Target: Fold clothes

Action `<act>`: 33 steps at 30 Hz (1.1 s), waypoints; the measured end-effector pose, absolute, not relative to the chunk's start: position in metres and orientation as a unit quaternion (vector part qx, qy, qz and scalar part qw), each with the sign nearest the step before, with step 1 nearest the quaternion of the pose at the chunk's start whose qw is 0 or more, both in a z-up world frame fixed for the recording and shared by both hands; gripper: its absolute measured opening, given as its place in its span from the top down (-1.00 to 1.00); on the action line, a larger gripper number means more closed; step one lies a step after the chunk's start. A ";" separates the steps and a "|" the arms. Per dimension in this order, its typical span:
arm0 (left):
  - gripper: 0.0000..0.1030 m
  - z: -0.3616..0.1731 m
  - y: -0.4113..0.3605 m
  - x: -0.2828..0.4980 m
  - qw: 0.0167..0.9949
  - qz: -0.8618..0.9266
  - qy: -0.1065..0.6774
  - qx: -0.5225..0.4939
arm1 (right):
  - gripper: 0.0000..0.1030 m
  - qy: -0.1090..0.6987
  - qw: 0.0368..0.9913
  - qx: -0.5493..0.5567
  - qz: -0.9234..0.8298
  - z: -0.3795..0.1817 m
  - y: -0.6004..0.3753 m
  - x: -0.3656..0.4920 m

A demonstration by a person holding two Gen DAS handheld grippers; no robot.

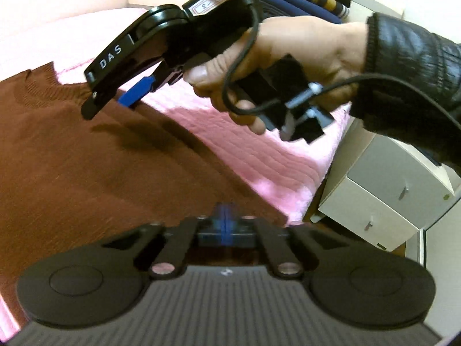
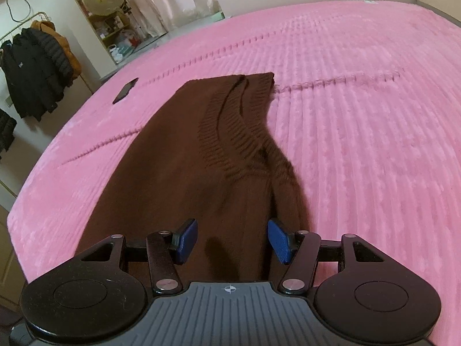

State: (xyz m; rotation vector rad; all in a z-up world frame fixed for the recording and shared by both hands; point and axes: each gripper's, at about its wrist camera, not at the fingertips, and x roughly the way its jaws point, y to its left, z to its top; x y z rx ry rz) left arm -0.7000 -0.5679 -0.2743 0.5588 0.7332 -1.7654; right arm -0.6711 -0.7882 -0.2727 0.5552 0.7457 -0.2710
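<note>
Brown knit sweater (image 2: 184,178) lies flat on the pink ribbed bedspread (image 2: 360,115), running from lower centre of the right wrist view up to mid-frame, ribbed neckline curving along its right side. Folded lengthwise; right edge slightly bunched.

Right gripper (image 2: 232,240): jaws spread wide, blue pads on either side of the knit at lower centre, nothing clamped between them. In the left wrist view it shows at upper left, tips at the sweater's surface near the collar, held by a hand (image 1: 291,66) in a black quilted sleeve (image 1: 412,66).

Left gripper (image 1: 225,227): blue pads pressed together at lower centre, low over the sweater's edge; whether cloth is pinched between them, cannot tell, picture blurred.

Dark phone (image 2: 126,90) on the bedspread, left of the sweater, apart from it. Grey drawer unit (image 1: 383,193) at right of the left wrist view. Dark jackets (image 2: 34,72) hang at far left.
</note>
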 end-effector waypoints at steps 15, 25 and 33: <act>1.00 -0.272 -0.569 -0.709 0.519 -0.770 0.312 0.199 | 0.92 0.343 0.887 0.248 -0.183 -0.259 -0.827 -0.680; 0.94 -0.257 -0.534 -0.670 0.559 -0.747 0.302 0.195 | -0.01 0.307 0.881 0.299 -0.200 -0.254 -0.788 -0.742; 0.91 -0.257 -0.483 -0.614 0.626 -0.685 0.307 0.211 | -0.01 0.280 0.862 0.351 -0.236 -0.265 -0.692 -0.825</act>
